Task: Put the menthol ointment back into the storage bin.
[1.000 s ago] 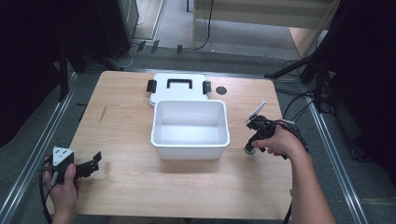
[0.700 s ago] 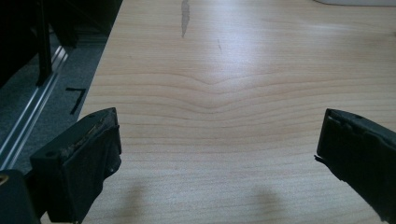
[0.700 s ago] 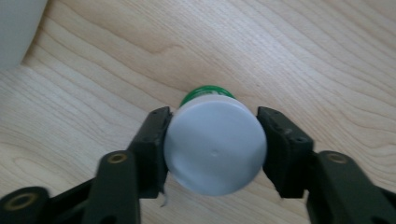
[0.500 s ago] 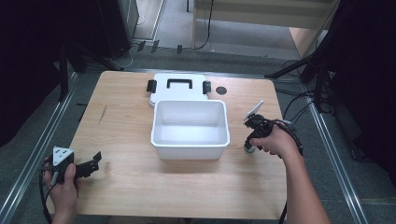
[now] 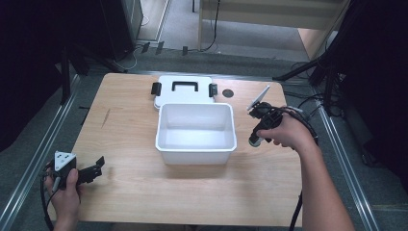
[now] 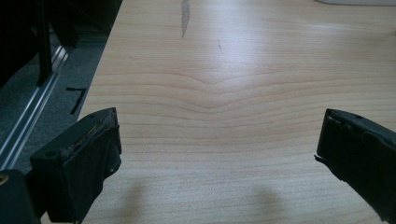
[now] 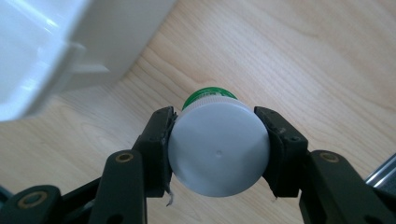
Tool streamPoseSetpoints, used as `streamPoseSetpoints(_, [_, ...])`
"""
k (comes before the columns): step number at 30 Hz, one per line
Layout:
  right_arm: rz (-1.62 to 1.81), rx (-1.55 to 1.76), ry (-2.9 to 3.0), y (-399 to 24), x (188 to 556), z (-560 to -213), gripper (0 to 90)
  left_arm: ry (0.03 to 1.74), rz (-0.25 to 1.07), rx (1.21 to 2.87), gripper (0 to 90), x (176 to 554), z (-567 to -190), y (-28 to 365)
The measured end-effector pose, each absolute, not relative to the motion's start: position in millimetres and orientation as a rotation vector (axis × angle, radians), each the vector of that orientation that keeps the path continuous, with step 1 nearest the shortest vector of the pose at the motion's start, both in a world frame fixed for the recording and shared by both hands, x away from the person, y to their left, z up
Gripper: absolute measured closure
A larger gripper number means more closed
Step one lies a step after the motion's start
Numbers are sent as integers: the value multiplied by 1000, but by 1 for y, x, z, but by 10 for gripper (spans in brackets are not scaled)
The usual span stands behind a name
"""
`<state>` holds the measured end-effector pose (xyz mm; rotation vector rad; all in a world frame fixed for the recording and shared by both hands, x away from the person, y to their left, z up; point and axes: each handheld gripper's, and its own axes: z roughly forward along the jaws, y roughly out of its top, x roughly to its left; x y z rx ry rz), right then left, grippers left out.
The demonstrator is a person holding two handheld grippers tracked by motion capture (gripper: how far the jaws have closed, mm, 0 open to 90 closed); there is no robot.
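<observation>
High view: the right hand-held gripper (image 5: 255, 139) holds a small bottle (image 5: 254, 141) just right of the white bin (image 5: 196, 153), above the counter (image 5: 144, 183). The left hand-held gripper (image 5: 98, 166) rests near the counter's left front corner.

Left gripper view: its jaws stand wide apart over bare wood.

Right gripper view: the jaws clamp the bottle's white cap (image 7: 218, 148) from both sides.

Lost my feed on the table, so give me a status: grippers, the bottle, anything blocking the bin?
Right gripper shut on white-capped bottle, lifted beside the white bin. Left gripper open, empty, over bare wood. Bin open, lid behind it.
</observation>
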<state>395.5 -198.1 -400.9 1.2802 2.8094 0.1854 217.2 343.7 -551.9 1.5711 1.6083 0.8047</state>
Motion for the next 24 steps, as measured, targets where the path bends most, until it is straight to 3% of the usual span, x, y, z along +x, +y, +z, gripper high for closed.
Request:
streamPoseSetpoints(6, [227,1278,2820,-188,400,-371,513,1611,803,1565,3,218,-552,343])
streamPoseSetpoints(24, [278,1192,2844,-141,412,-329,513,1612,796,1570,3,218,-552,344])
